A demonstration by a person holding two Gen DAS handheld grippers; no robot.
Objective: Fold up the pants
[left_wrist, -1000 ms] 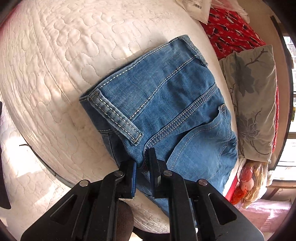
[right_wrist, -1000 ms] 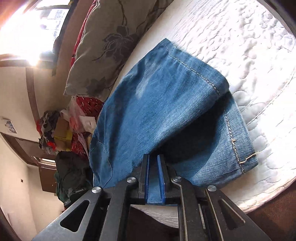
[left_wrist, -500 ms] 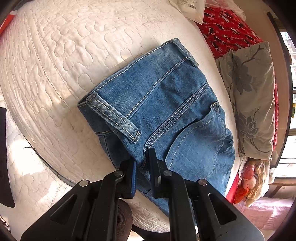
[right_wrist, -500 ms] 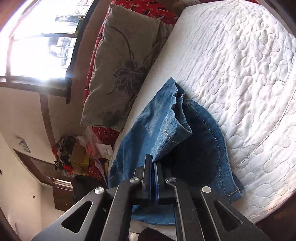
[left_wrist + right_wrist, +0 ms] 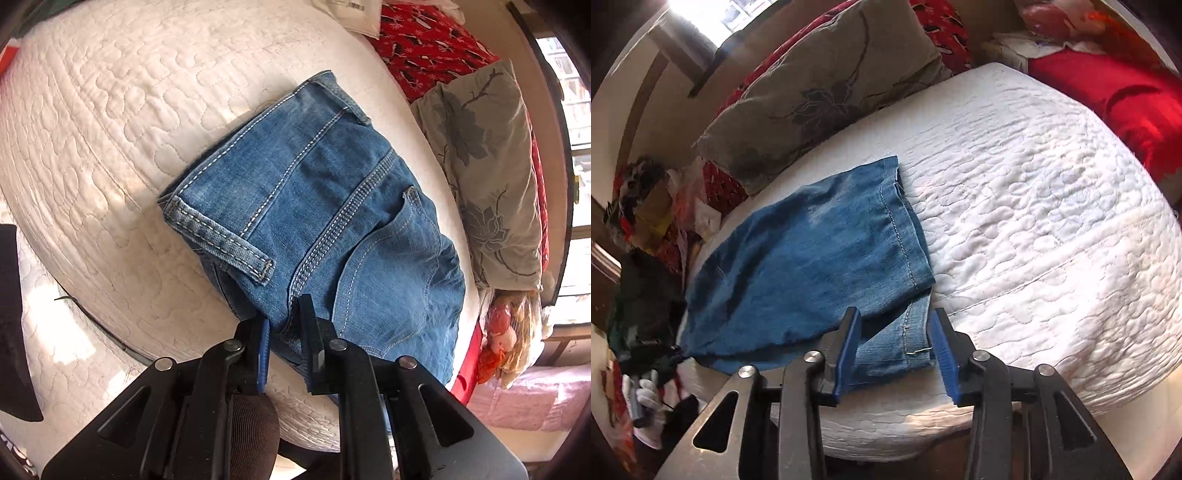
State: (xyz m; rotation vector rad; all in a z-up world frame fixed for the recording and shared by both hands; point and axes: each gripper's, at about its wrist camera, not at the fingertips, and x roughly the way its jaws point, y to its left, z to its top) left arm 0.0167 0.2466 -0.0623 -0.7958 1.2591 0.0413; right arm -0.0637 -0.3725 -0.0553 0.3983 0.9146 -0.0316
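Blue jeans [image 5: 332, 206] lie folded on the white quilted mattress [image 5: 110, 110], waistband and back pocket up in the left wrist view. My left gripper [image 5: 284, 328] pinches a fold of denim at the near edge below the belt loop; its jaws are just starting to open, cloth still between them. In the right wrist view the leg end of the jeans [image 5: 812, 266] lies flat, doubled over. My right gripper [image 5: 894, 339] is opening wide. The lower hem lies loose between its blue pads [image 5: 846, 354], untouched.
A grey floral pillow [image 5: 827, 74] lies along the far side of the mattress [image 5: 1034, 221], with red bedding [image 5: 1123, 96] beyond. A heap of clothes and bags [image 5: 639, 192] sits past the left end. The mattress edge runs just below both grippers.
My right gripper let go of the pant leg, spread its jaws and rolled. The leg now lies flat over the lower layer. My left gripper kept its pinch and barely moved.
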